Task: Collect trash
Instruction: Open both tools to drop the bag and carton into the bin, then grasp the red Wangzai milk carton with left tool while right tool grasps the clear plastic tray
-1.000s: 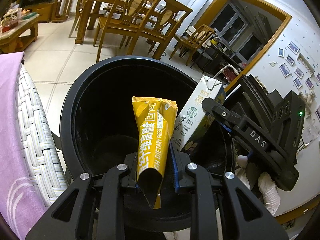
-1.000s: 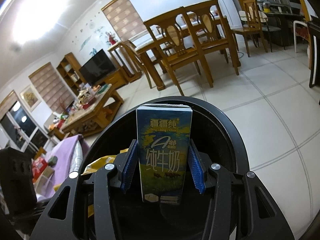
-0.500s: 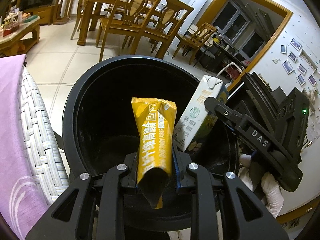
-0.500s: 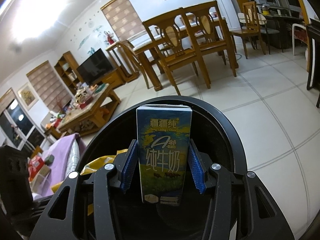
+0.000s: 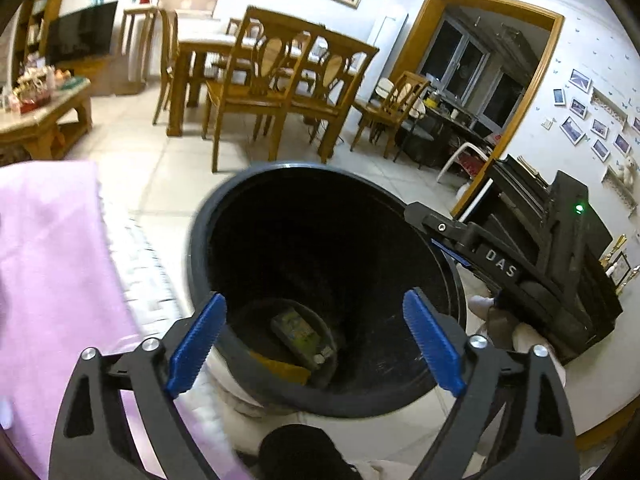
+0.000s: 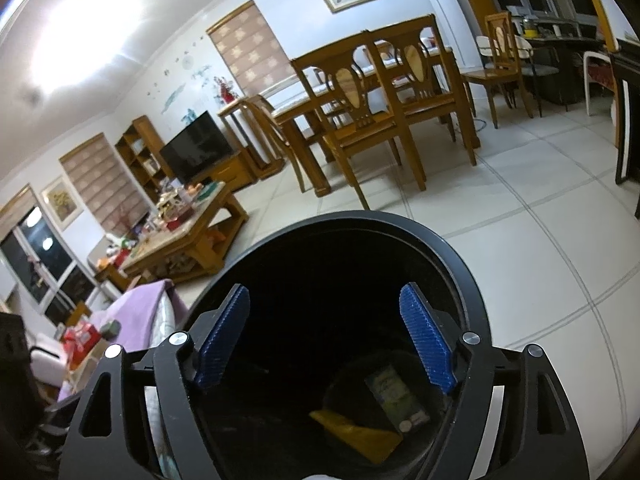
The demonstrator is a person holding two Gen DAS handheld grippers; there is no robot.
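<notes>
both grippers hang over the bin, and the step in hand looks like the release of trash into it. the left gripper, low in the left wrist view, has its jaws opening with nothing between the blue pads. the right gripper, low in the right wrist view, is also opening, and its pads are bare too. from the left view it shows as a black arm at centre right, reaching over the bin's rim.

the bin is a round black pail with dark walls. on its floor lie two pieces: a milk carton lying flat, and a yellow packet just beside it, the two touching or nearly so. nothing else can be made out in the dark of the bin.

with both pieces down, the next move probably calls for lifting both grippers clear of the rim and looking for more trash. none is plainly in view, so where to turn cannot be told.
</notes>
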